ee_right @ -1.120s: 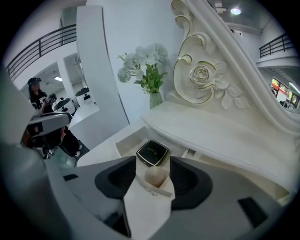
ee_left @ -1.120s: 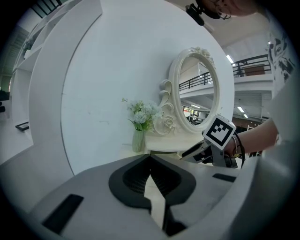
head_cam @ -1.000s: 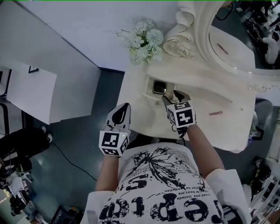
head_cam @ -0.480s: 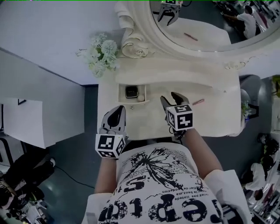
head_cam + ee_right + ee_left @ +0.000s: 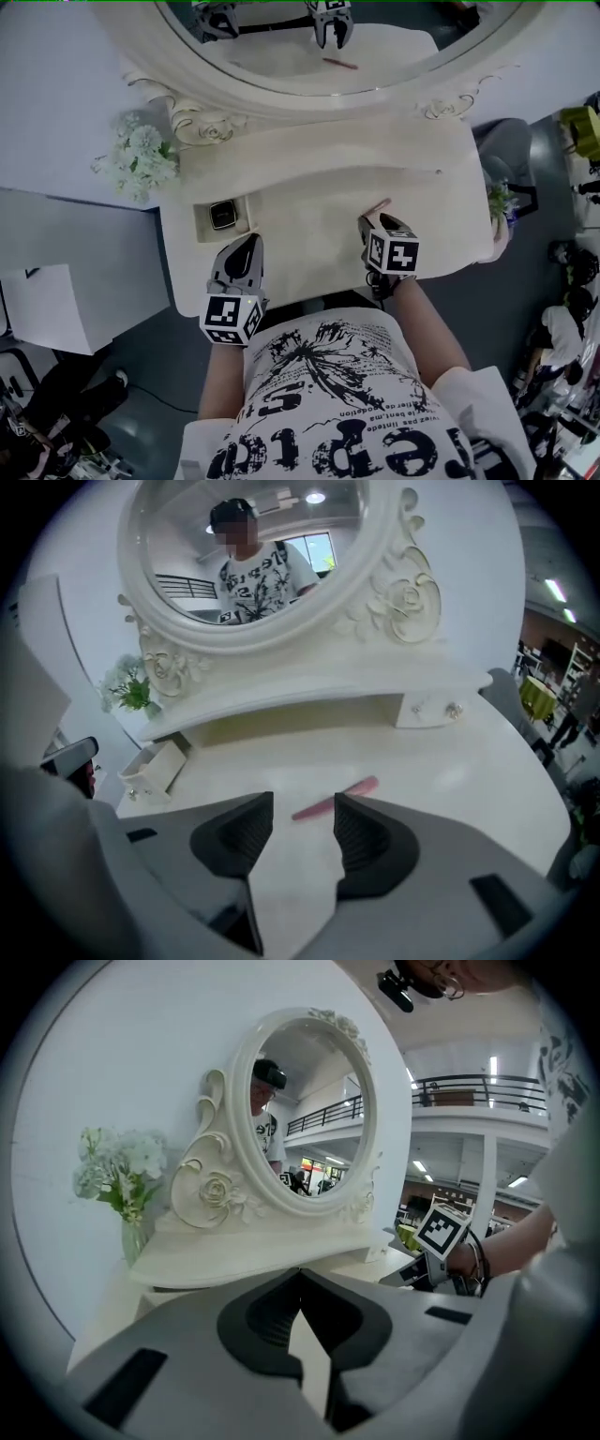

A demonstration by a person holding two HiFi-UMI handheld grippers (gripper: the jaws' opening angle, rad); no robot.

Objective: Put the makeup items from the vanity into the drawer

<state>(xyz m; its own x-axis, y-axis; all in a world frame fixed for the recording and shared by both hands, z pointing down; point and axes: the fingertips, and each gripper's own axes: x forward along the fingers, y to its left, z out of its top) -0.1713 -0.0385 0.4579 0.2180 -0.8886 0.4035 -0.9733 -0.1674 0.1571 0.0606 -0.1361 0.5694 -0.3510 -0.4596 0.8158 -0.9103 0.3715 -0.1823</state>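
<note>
Pink stick [image 5: 314,808] partly hidden behind right hand-held gripper [image 5: 302,803], mirror [image 5: 300,92] cut off at top

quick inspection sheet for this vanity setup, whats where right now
surface: white vanity top, mostly bare
job's things: pink stick lying just ahead of the right claw; drawer open at left, dark square case inside
clutter: flowers at the back left
grippers: left claw shut, empty; right claw open, holding nothing
cables: nothing seen on the vanity
surroundings: oval mirror behind; grey floor around
</note>
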